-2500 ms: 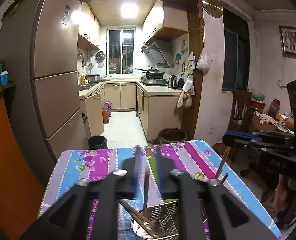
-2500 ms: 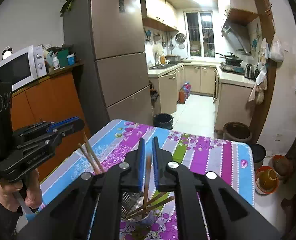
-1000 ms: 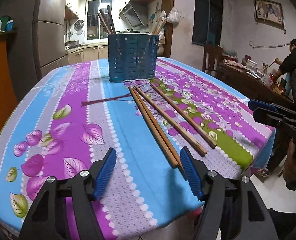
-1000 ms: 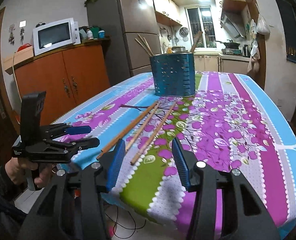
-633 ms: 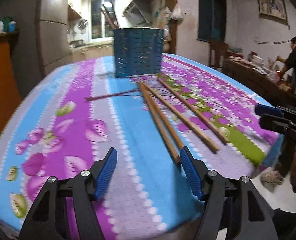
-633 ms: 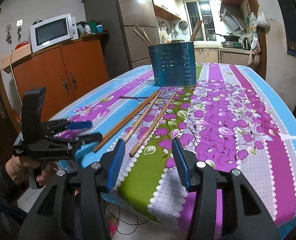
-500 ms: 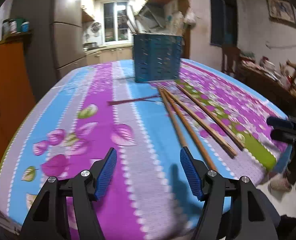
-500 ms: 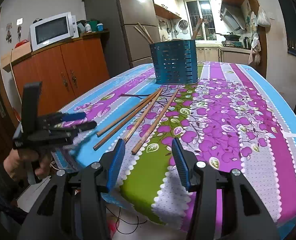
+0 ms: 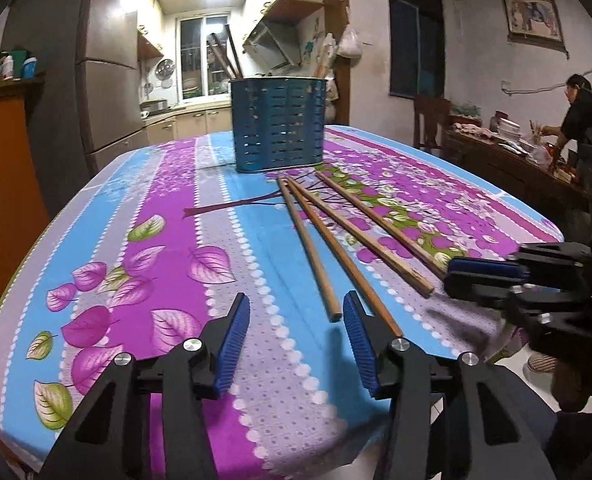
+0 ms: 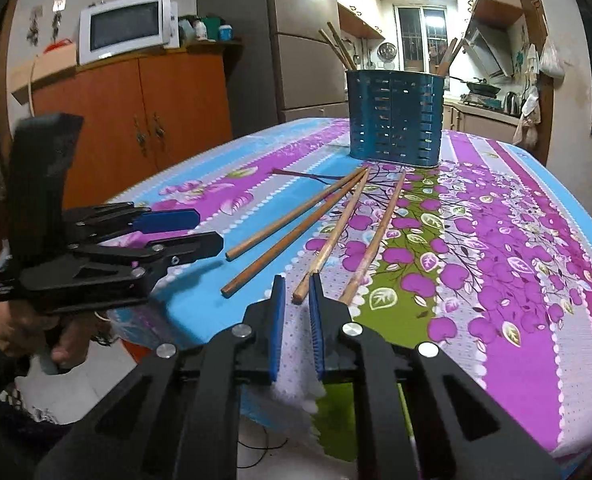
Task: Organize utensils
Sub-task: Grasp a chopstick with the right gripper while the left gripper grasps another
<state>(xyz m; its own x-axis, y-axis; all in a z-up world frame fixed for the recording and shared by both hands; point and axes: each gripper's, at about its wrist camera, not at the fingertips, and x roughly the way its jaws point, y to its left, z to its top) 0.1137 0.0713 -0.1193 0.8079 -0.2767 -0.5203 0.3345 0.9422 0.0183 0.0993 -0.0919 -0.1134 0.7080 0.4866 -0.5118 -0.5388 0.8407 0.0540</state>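
A broad bench (image 9: 168, 216) under a floral cloth of purple, blue and green stripes fills most of the room in front of me. Toward its far end stands a blue perforated metal utensil holder (image 9: 278, 124), upright, with a few wooden sticks poking out of its top. On the cloth just in front of the holder lie four long brown wooden chopsticks (image 10: 328, 216), fanned out from near the holder's base toward the near edge, their far ends close together and their near ends apart.

The left claw (image 9: 296, 350), black with blue ribbed pads, hovers low over the near edge with its jaws spread wide; the near end of one chopstick (image 9: 312, 256) lies just ahead of the gap, not touched.

The right claw (image 10: 296, 302) sits at the near ends of the sticks with its jaws drawn nearly together, the tip of a pale chopstick (image 10: 332, 236) lying right at the narrow gap between the pads; whether they grip it, I cannot tell.
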